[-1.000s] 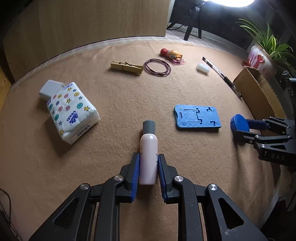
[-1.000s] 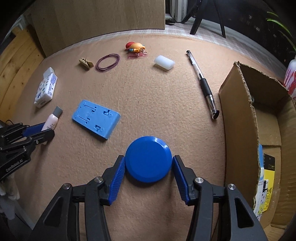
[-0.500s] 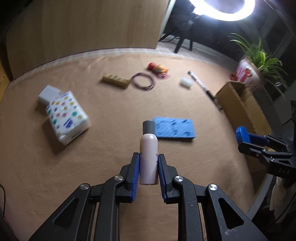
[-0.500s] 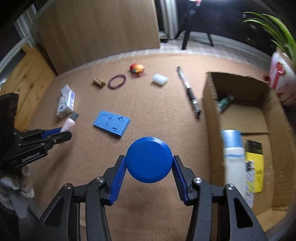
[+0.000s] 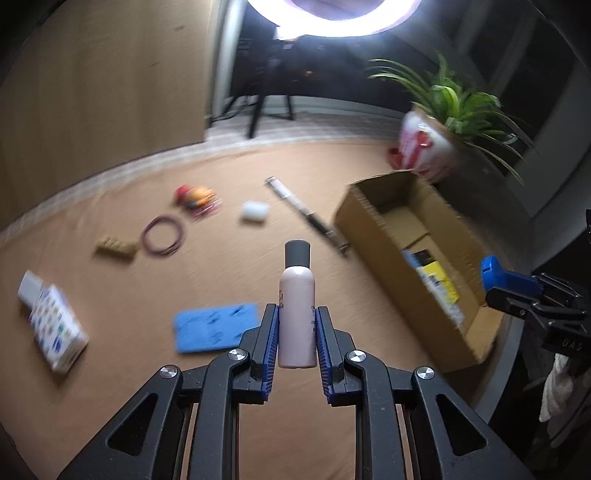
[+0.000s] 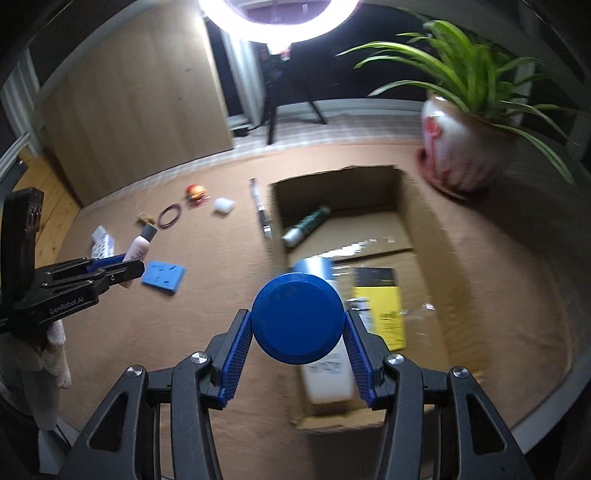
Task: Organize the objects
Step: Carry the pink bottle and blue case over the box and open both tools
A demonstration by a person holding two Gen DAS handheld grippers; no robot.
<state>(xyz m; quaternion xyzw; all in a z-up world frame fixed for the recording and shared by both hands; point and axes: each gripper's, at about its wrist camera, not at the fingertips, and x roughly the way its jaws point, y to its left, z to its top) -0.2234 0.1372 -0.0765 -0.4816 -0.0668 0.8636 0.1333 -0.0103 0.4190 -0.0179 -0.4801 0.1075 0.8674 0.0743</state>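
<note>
Your left gripper [image 5: 296, 332] is clamped on the pink bottle [image 5: 297, 306], your right gripper [image 6: 298, 330] on the blue disc [image 6: 297, 317]. Centre each over the cardboard box [image 6: 424, 206], lower right, before releasing.

A lit ring light [image 6: 279, 22] on a tripod [image 6: 280, 110] stands ahead of the jaws, a wooden panel [image 6: 136, 114] to its left, a potted plant [image 6: 461, 147] to its right.

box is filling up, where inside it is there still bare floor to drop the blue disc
Bare floor lies at the far end of the cardboard box, right of the dark tube. The near end is crowded: white bottle beside the yellow packet.
</note>
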